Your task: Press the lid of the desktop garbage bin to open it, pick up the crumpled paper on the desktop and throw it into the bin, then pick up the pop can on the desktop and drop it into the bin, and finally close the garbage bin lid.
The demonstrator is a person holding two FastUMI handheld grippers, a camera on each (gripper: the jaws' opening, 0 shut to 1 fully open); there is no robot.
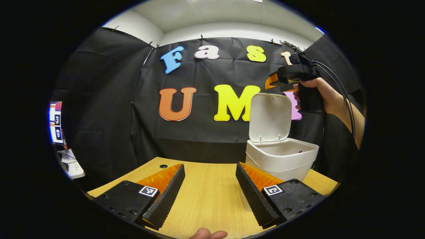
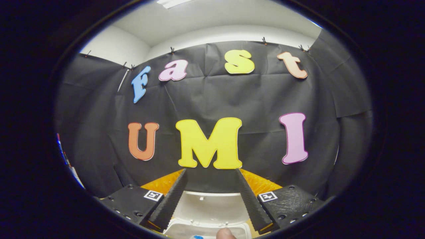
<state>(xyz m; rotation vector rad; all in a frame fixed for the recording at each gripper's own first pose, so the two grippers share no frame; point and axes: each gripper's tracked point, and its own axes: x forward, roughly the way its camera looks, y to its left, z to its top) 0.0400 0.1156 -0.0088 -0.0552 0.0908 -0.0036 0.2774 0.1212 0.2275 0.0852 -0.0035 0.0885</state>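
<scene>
- Black cloth wall (image 1: 212, 132) is closing off the far side of the booth; a white ceiling is showing above it in both views.
- A light wooden table (image 1: 206, 196) is filling the near ground in the left gripper view, with a small dark round hole (image 1: 163, 166) sitting near its far left edge.
- A monitor (image 1: 55, 122) and a white desk surface are standing beyond the table at far left.
- The white garbage bin (image 1: 282, 159) is standing on the right part of the table, close to the far edge; its lid (image 1: 270, 118) is standing upright and open, hinged at the far side.
- The left gripper (image 1: 210, 192) is hovering low over the table, jaws spread wide apart and gripping nothing; bare tabletop is lying between the fingers, and the right finger is overlapping the bin's near left corner in view.
- A fingertip (image 1: 207, 234) is showing at the bottom edge of the left gripper view.
- The right gripper (image 1: 282, 79), seen in the left gripper view, is being held high above and just behind the raised lid by a hand (image 1: 318, 96), forearm reaching in from the right.
- In the right gripper view its jaws (image 2: 211, 196) are standing apart and released, with the bin's opening (image 2: 209, 229) and lid (image 2: 212, 207) directly below them.
- A small blue item is peeking at the bottom of that opening; I cannot tell what it is.
</scene>
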